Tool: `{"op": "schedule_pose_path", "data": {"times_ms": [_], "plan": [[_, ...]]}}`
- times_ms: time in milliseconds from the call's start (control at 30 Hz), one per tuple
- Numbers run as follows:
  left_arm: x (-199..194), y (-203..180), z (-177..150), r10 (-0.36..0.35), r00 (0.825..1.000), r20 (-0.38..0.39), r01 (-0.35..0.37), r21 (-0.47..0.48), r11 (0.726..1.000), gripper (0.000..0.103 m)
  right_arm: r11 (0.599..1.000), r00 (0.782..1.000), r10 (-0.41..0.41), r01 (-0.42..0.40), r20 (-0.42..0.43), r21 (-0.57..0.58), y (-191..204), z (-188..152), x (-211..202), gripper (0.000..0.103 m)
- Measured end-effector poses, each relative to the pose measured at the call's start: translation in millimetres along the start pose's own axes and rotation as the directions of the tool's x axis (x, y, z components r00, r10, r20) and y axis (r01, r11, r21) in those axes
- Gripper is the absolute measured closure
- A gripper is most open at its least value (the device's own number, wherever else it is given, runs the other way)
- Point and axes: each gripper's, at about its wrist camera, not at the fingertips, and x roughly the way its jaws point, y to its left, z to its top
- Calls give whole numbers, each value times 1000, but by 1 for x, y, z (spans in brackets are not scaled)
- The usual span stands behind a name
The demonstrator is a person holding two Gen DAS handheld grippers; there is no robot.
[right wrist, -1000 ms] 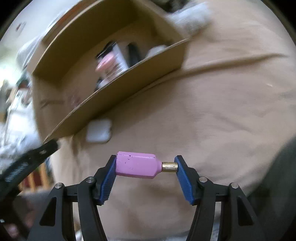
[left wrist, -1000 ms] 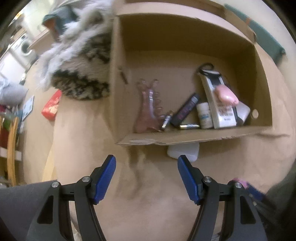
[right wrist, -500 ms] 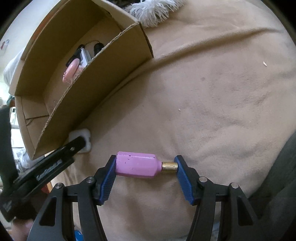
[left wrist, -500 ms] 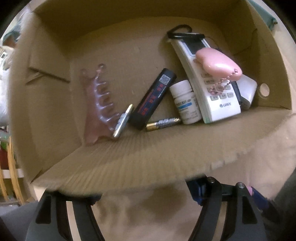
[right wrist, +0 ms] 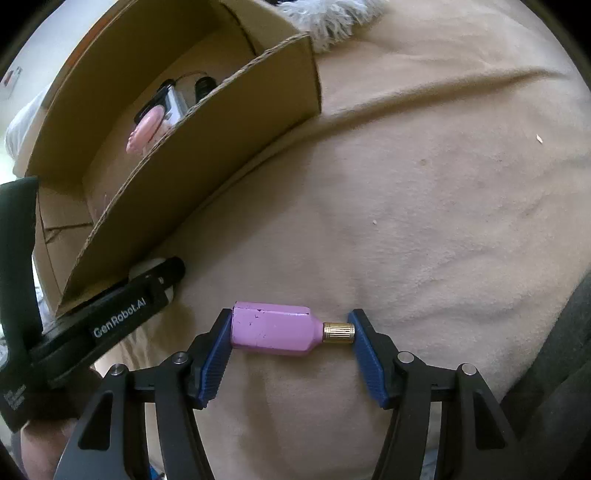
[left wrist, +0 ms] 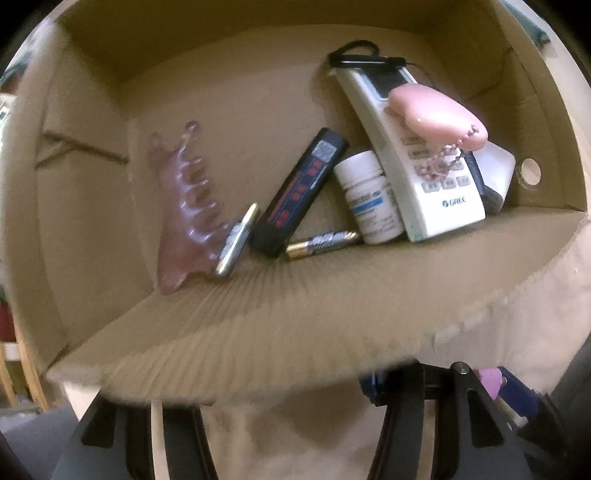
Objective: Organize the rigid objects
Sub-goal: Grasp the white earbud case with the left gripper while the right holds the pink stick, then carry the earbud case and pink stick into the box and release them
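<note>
My right gripper (right wrist: pixel 291 334) is shut on a pink bottle with a gold cap (right wrist: pixel 275 328), held sideways above the tan blanket. The cardboard box (left wrist: pixel 295 317) fills the left wrist view; its near wall hides my left fingertips, so their state is unclear. Inside lie a white remote (left wrist: pixel 413 155), a pink heart keychain (left wrist: pixel 436 114), a white pill bottle (left wrist: pixel 369 195), a black lighter (left wrist: pixel 299 192), a battery (left wrist: pixel 321 242) and a pink comb (left wrist: pixel 184 206). In the right wrist view the left gripper's arm (right wrist: pixel 122 306) reaches under the box (right wrist: pixel 207 147), by a white object (right wrist: pixel 142 267).
The tan blanket (right wrist: pixel 424 184) covers the surface to the right of the box. A white furry item (right wrist: pixel 325 14) lies behind the box. A wooden chair leg (left wrist: pixel 26 369) shows at the far left.
My left gripper has moved forward and low against the box's near wall, which now hides its fingertips. The right gripper keeps the pink bottle, and its view has swung and steadied.
</note>
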Motion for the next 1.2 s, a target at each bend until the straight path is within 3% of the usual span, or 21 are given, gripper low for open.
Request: {"op": "schedule_pose_path", "data": {"times_ms": [167, 267, 433, 667, 833, 1033, 1200], "plan": [[-24, 7, -18, 7, 1000, 22, -7, -5, 1000, 51, 1000, 1000, 20, -20, 1, 22, -3, 1, -2, 37], [-51, 13, -27, 19, 995, 95, -18, -9, 1000, 51, 999, 999, 45, -45, 17, 24, -3, 3, -8, 37], [-102, 26, -52, -8, 973, 232, 26, -76, 997, 51, 998, 996, 68, -67, 60, -13, 1, -2, -24, 37], [-133, 59, -64, 12, 954, 300, 45, -184, 982, 51, 991, 986, 103, -89, 133, -104, 15, -7, -56, 37], [-140, 77, -52, 1, 951, 308, 76, -239, 968, 51, 974, 965, 151, -108, 215, -201, 33, 2, -90, 37], [-148, 81, -20, -18, 946, 325, 103, -248, 963, 51, 946, 951, 177, -93, 252, -311, 54, 33, -111, 37], [-151, 73, 14, -39, 936, 350, 107, -177, 978, 51, 920, 958, 176, -78, 228, -384, 76, 75, -106, 37]]}}
